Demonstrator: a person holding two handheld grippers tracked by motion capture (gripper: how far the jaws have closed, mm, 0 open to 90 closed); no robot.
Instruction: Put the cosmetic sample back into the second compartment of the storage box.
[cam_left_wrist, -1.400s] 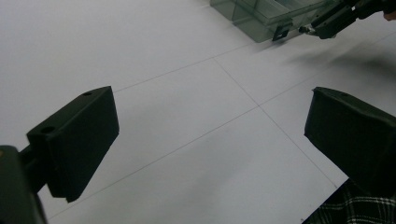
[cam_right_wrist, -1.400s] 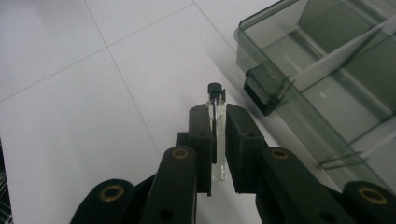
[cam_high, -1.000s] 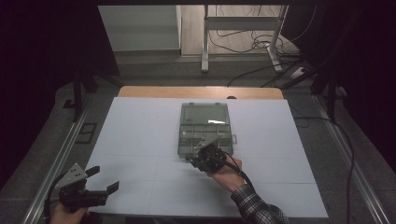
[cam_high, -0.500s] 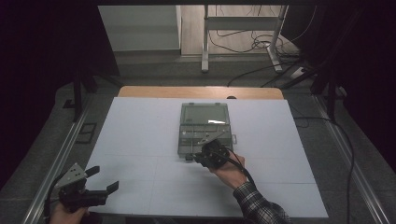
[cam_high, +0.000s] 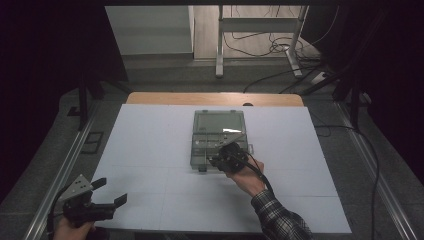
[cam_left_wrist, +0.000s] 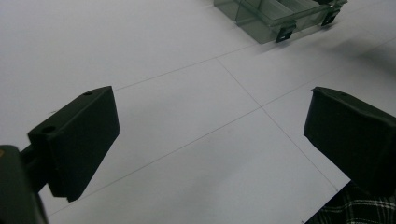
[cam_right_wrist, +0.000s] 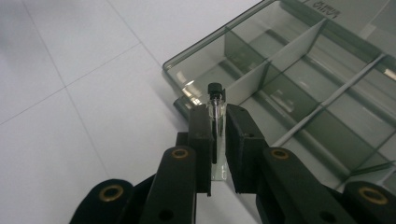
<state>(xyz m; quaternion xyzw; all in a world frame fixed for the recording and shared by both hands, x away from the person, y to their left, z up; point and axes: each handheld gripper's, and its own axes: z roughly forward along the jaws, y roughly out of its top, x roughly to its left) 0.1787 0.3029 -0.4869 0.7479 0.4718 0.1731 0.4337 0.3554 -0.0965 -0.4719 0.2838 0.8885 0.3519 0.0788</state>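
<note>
A smoky clear compartment box lies open in the middle of the white table, its dividers plain in the right gripper view. My right gripper hovers over the box's near edge, shut on a small clear glass vial with a black cap, which stands up between the pads above a near corner compartment. My left gripper rests at the table's near left corner, jaws wide apart and empty. From there the box shows far off at the top.
The white sheet covers the table, with a wooden strip along the far edge. Metal rails run along both sides. Cables and a stand lie on the floor beyond. A plaid sleeve reaches in from the bottom.
The right hand has shifted slightly right along the box's near edge with the vial. The left gripper has stayed put.
</note>
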